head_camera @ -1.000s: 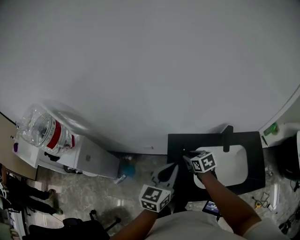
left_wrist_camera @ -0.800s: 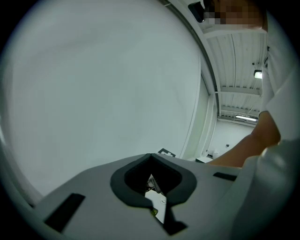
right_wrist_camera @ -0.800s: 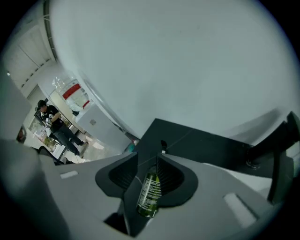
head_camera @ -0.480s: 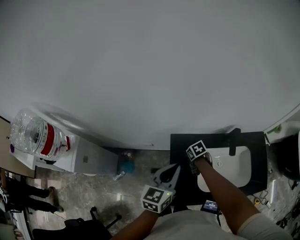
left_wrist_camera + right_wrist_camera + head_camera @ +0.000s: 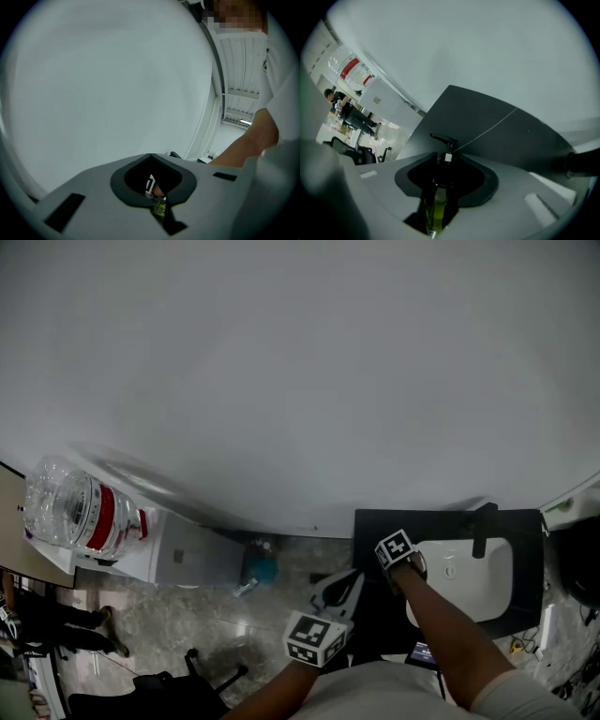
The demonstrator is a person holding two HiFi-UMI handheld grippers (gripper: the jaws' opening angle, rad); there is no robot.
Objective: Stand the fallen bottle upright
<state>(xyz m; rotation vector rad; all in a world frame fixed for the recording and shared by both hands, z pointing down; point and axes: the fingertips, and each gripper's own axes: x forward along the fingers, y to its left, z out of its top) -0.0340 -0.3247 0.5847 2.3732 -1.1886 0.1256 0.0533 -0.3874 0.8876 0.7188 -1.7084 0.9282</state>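
A slim clear bottle [image 5: 435, 208] of yellow-green liquid is pictured lengthwise, its black pump head [image 5: 442, 138] and white collar [image 5: 448, 158] pointed away over the dark counter [image 5: 501, 131]. Its body is framed in the gap between the parted jaws of the right gripper [image 5: 440, 187]; contact with the pads cannot be made out. It is not yet stood upright.

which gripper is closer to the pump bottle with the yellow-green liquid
Right. The right gripper straddles the pump bottle, which sits between its jaws. The left gripper hangs off to the side, with the bottle well beyond its tips.
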